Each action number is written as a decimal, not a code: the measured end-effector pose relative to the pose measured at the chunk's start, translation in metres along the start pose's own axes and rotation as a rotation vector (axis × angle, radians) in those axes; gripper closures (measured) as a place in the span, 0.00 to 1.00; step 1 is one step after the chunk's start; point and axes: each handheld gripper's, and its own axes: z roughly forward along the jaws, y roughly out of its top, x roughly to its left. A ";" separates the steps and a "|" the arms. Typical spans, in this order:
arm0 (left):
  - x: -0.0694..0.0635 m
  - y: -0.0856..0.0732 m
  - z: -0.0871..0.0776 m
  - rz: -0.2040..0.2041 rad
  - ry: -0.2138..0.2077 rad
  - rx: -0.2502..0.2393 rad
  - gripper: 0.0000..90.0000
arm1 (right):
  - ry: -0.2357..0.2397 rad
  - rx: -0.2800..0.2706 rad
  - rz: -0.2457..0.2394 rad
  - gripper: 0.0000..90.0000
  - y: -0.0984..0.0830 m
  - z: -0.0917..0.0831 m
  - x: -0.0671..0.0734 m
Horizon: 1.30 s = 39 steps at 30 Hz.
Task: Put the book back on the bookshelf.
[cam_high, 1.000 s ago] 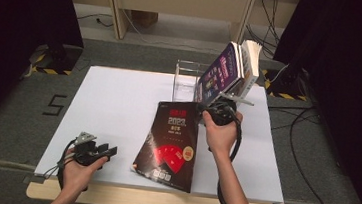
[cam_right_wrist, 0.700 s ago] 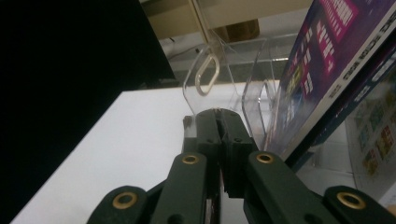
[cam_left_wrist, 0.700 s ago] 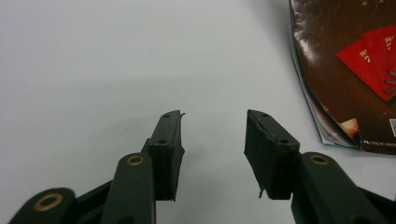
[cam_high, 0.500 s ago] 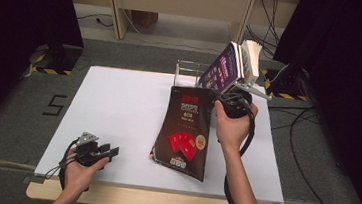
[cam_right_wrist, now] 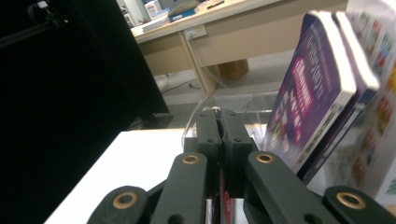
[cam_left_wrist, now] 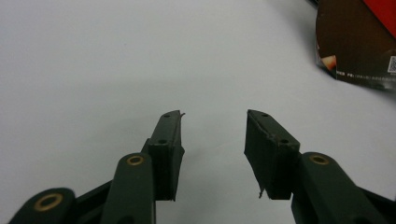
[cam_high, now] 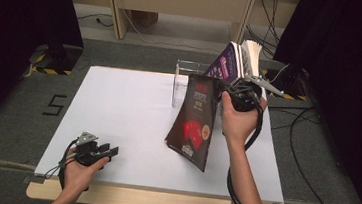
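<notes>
Right gripper (cam_high: 224, 92) jaws pinched on top edge of a dark red-and-black book (cam_high: 194, 121), held tilted above the white table (cam_high: 118, 111), right of centre. Cover text too small to read. Purple books (cam_right_wrist: 317, 88) lean in a clear stand (cam_high: 183, 79) at far right. Left gripper (cam_left_wrist: 212, 140) jaws spread, empty, near-left on table.

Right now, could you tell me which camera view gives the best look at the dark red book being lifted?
The high view: the dark red book shows whole there, tilted up off the table, gripped at its top by the right gripper. The left gripper view catches one lower corner; the right gripper view, just a sliver between the shut jaws.
</notes>
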 end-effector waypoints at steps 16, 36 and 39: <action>0.000 0.000 0.001 0.002 -0.001 0.000 0.62 | 0.011 -0.039 -0.017 0.98 0.029 0.015 0.018; 0.001 -0.002 0.002 0.002 -0.005 0.005 0.62 | 0.004 -0.108 -0.044 0.98 0.065 0.067 0.041; 0.001 -0.002 0.003 0.007 -0.005 0.011 0.62 | -0.008 -0.135 -0.050 0.98 0.069 0.075 0.041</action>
